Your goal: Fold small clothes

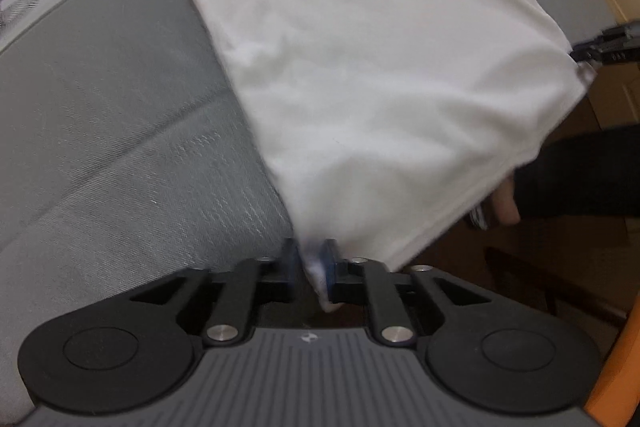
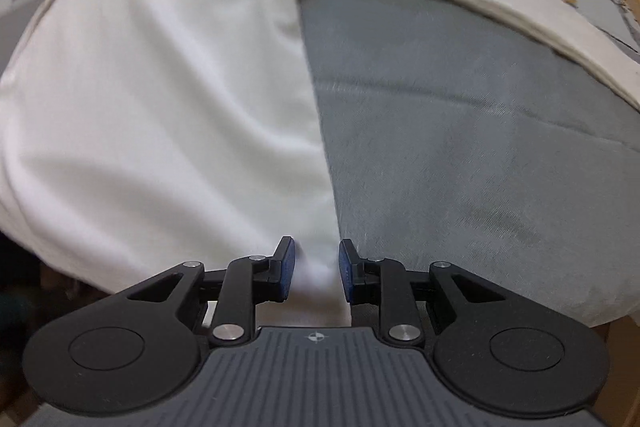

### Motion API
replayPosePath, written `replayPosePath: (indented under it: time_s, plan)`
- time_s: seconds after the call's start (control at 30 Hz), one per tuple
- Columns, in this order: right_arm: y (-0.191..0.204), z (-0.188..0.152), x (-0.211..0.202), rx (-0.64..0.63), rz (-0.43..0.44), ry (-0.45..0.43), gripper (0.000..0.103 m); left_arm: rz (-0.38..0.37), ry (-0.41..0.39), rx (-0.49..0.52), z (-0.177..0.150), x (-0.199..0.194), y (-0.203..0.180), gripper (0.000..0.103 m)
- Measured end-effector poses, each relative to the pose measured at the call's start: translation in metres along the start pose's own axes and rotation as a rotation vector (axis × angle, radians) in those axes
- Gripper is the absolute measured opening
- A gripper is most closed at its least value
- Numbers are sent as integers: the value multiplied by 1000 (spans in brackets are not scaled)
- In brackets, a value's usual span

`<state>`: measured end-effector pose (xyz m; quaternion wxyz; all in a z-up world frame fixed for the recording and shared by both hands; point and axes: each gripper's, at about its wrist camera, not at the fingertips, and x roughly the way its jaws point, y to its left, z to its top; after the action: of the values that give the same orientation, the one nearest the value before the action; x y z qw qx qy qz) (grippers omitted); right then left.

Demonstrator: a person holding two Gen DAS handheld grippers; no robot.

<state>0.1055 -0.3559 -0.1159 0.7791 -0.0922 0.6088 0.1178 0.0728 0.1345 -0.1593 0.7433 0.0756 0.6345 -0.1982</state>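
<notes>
Both tools point down: left tool (image 1: 312,267) clamps white garment (image 1: 360,67), right tool (image 2: 316,271) apart.

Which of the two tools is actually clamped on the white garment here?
The left tool: its blue pads pinch a corner of the white garment. The right tool has its jaws parted, with cloth lying loose between them.

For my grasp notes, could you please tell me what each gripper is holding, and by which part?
The left gripper is shut on a bottom corner of the white shirt. The right gripper stands open around the other corner, its pads not pressing.
</notes>
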Motion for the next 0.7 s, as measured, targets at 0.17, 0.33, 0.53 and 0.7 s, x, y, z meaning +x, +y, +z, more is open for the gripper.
replayPosePath:
  time_s: [0.17, 0.33, 0.53, 0.7]
  plan:
    - [10, -1, -1, -43, 61, 21, 27, 44, 33, -1, -7, 1, 7, 1]
    - [3, 10, -14, 31, 64, -69, 30, 52, -90, -11, 1, -18, 3, 4]
    - [12, 9, 8, -34, 0, 25, 33, 54, -7, -24, 12, 5, 2, 11]
    - [8, 30, -27, 51, -23, -180, 34, 79, -114, -55, 29, -11, -1, 20]
